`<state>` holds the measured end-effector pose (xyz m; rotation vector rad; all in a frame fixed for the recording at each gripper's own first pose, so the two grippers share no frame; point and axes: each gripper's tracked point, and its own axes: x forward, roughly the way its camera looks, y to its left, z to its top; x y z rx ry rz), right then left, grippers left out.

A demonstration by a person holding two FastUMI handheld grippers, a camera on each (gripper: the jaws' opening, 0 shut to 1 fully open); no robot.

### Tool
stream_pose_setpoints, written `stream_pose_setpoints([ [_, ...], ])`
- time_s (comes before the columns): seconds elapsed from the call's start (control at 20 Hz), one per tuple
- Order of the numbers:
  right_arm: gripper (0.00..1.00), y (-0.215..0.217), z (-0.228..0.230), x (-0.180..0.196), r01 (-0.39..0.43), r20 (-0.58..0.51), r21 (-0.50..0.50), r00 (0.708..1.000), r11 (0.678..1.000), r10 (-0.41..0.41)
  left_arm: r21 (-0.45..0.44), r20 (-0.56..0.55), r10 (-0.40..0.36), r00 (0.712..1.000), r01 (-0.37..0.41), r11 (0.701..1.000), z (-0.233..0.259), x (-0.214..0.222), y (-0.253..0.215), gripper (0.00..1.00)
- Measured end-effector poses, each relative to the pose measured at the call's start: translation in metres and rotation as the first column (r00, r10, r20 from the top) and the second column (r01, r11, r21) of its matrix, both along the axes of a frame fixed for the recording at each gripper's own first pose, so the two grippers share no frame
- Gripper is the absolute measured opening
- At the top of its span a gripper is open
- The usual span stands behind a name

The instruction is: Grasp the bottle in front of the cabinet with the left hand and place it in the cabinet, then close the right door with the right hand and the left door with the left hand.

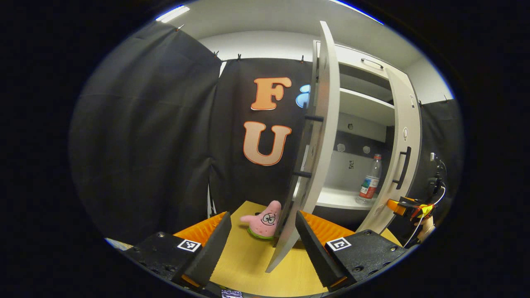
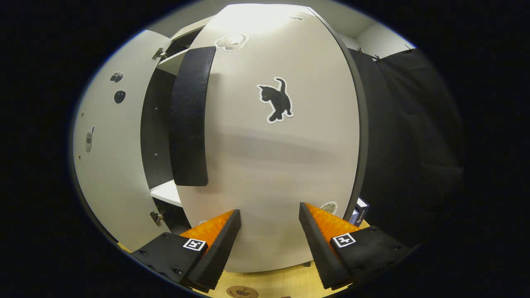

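Observation:
The clear bottle (image 1: pixel 369 180) with a red cap and label stands upright on the cabinet's lower shelf (image 1: pixel 335 198). My left gripper (image 1: pixel 263 217) is open, and the left door (image 1: pixel 319 136) shows edge-on, its lower edge running down between the fingers. The right door (image 1: pixel 403 157) is partly swung in, its black handle facing me. My right gripper (image 1: pixel 408 207) sits low against that door's outer side. In the right gripper view, the right gripper (image 2: pixel 269 210) is open, close in front of the right door (image 2: pixel 273 157) with its cat sticker and black handle (image 2: pixel 190 116).
A pink star plush toy (image 1: pixel 265 221) lies on the yellow table (image 1: pixel 248 260) just left of the left door. The left door's inner face (image 2: pixel 107 145) stands open beyond the handle. Small boxes (image 2: pixel 359 215) sit at the cabinet's right side. Black cloth walls surround the booth.

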<state>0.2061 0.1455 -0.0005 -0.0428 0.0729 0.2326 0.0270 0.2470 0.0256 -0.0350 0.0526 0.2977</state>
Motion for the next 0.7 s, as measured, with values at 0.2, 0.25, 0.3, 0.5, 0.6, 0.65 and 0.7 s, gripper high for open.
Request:
stream_pose_setpoints([
  [0.2,0.95,0.001,0.001,0.001,0.003,0.002,-0.010,1.000,1.000,-0.003,-0.018,-0.023,0.017,1.000,-0.017,1.000,-0.016,0.021,0.017,0.95],
  [0.25,0.95,0.001,0.001,0.001,0.006,0.002,-0.015,1.000,1.000,-0.006,-0.011,-0.024,0.020,1.000,-0.020,1.000,-0.017,0.024,0.020,0.95],
  [0.3,0.95,0.001,0.002,0.001,0.009,0.002,-0.018,1.000,1.000,-0.009,-0.006,-0.028,0.019,0.999,-0.019,1.000,-0.017,0.029,0.021,0.95],
  [0.5,0.95,0.002,0.003,0.003,0.009,-0.005,-0.036,1.000,0.999,-0.010,0.012,-0.038,-0.004,0.999,0.005,1.000,-0.018,0.041,0.018,0.95],
  [0.6,0.95,0.002,0.004,0.003,0.013,-0.008,-0.043,1.000,0.999,-0.013,0.023,-0.042,-0.015,0.999,0.016,1.000,-0.017,0.046,0.016,0.95],
  [0.65,0.95,0.002,0.005,0.002,0.015,-0.007,-0.045,1.000,0.999,-0.015,0.033,-0.044,-0.013,0.999,0.015,0.999,-0.017,0.047,0.018,0.95],
  [0.7,0.95,0.002,0.006,0.000,0.018,-0.005,-0.041,1.000,0.999,-0.018,0.038,-0.045,-0.013,0.999,0.015,0.999,-0.017,0.048,0.018,0.95],
])
